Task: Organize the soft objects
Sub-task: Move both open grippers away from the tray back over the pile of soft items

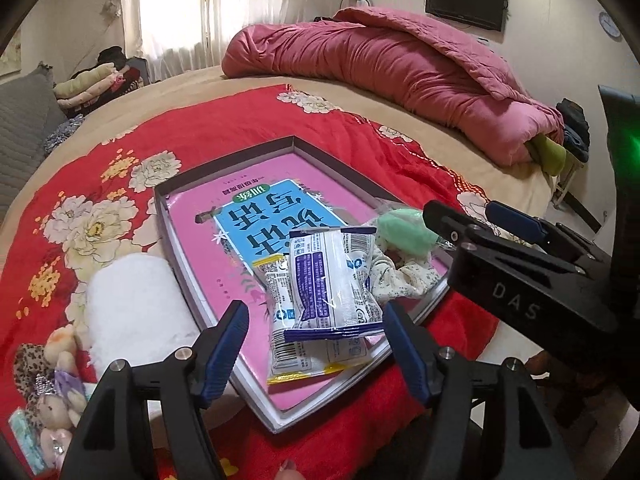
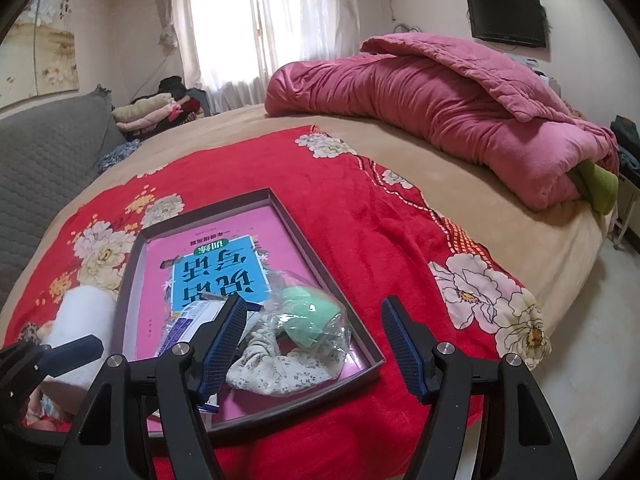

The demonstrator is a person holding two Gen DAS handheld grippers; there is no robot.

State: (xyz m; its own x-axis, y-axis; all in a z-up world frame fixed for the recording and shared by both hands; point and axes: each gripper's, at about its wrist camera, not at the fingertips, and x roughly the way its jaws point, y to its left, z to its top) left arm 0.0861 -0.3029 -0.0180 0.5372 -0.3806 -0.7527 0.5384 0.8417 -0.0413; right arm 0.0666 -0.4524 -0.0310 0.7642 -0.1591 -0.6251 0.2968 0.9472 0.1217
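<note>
The bed (image 2: 460, 216) carried a red blanket (image 2: 360, 232), and on the blanket lay a shallow tray (image 1: 224, 168) lined with a pink book (image 1: 248, 216). Outside the tray's left edge sat a white roll (image 1: 128, 304), with plush toys (image 1: 52, 392) at the blanket's near-left corner. Inside the tray, two packets (image 1: 328, 280) were stacked near the near edge; a floral cloth (image 2: 276, 364) and a bagged green item (image 2: 316, 312) lay towards the near-right corner. The left gripper (image 1: 316, 344) hung over the packets, jaws apart, gripping nothing. The right gripper (image 2: 316, 344) hovered above the tray's near-right corner, jaws likewise apart and empty. Judged risk: the packets lay partly over one another, and a careless closure could catch both or skid the slick upper one over the low rim. The cloth and bag lay touching and could drag out together. The two grippers stood close and could collide.
</note>
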